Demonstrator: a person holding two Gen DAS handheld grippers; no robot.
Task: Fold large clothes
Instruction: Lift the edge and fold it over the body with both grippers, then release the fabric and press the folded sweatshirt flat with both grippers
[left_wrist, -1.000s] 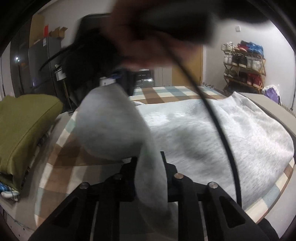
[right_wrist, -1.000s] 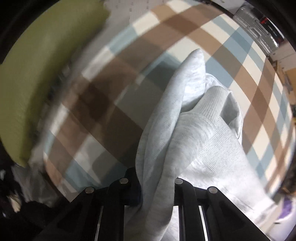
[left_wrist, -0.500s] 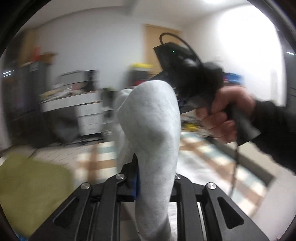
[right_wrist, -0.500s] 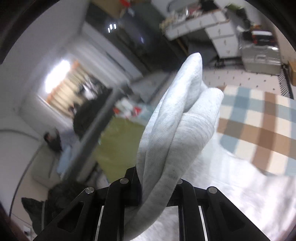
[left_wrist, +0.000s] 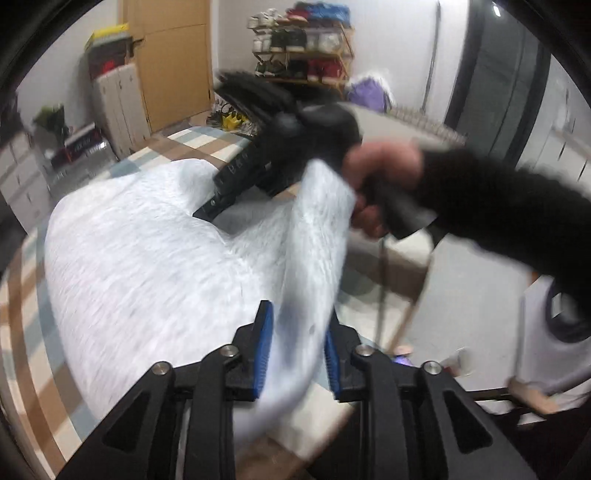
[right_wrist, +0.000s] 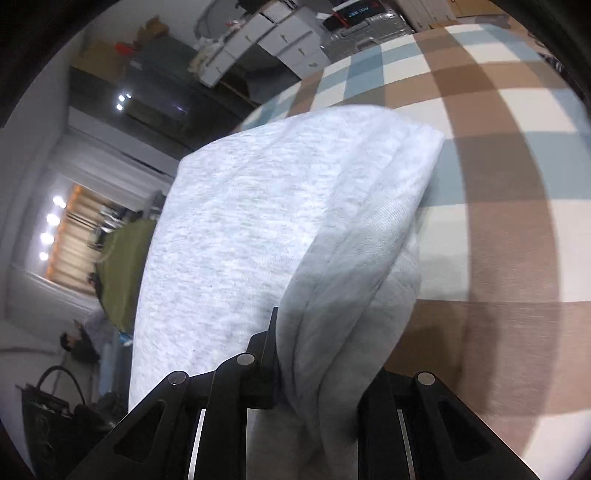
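A large light grey sweatshirt lies spread over the checked bed cover. My left gripper is shut on a fold of its edge, which runs up between the blue pads. The right gripper, held in a hand with a black sleeve, shows ahead of it above the cloth. In the right wrist view my right gripper is shut on a thick bunch of the grey sweatshirt, which drapes over the checked cover.
A folded olive garment lies at the far end of the bed. A shoe rack, a wooden door and white drawers stand along the walls. Grey floor lies beyond the bed's edge.
Both grippers swung up with the grey cloth and have come back down over the bed. The sweatshirt now lies doubled over itself, each gripper still clamping its part.
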